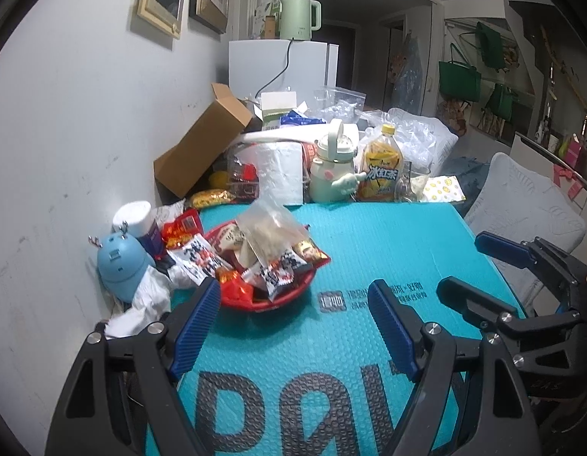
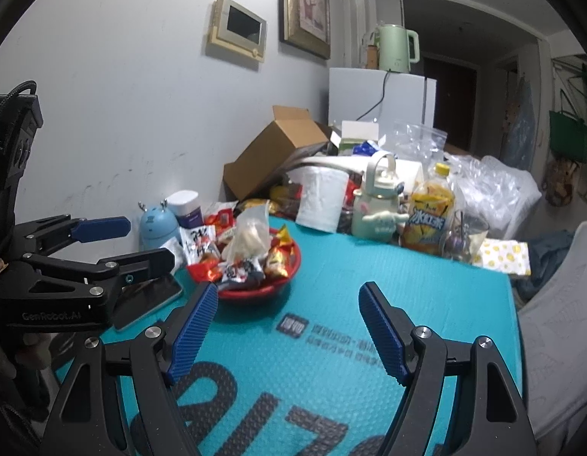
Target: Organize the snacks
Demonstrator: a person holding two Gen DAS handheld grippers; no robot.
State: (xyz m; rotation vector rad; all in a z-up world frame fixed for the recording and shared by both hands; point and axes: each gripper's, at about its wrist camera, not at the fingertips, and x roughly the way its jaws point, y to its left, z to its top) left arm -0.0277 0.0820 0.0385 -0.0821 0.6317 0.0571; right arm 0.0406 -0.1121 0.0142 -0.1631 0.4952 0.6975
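Observation:
A red basket [image 1: 293, 301] heaped with several snack packets, a clear bag [image 1: 268, 233] on top, sits on the teal mat [image 1: 369, 250] near the wall. It also shows in the right wrist view [image 2: 272, 292]. My left gripper [image 1: 295, 304] is open and empty, just in front of the basket. My right gripper [image 2: 287, 306] is open and empty over the mat, right of the basket. In the left wrist view the right gripper [image 1: 468, 262] shows at the right edge. In the right wrist view the left gripper [image 2: 145, 241] shows at the left.
A blue figure [image 1: 118, 266], a white jar [image 1: 139, 220] and loose packets [image 1: 181, 228] lie left of the basket. A cardboard box [image 1: 202, 144], paper roll [image 1: 282, 173], green bottle [image 1: 331, 171], iced tea bottle [image 1: 380, 169] and glass [image 1: 413, 186] crowd the far edge. A phone [image 2: 149, 300] lies at the left.

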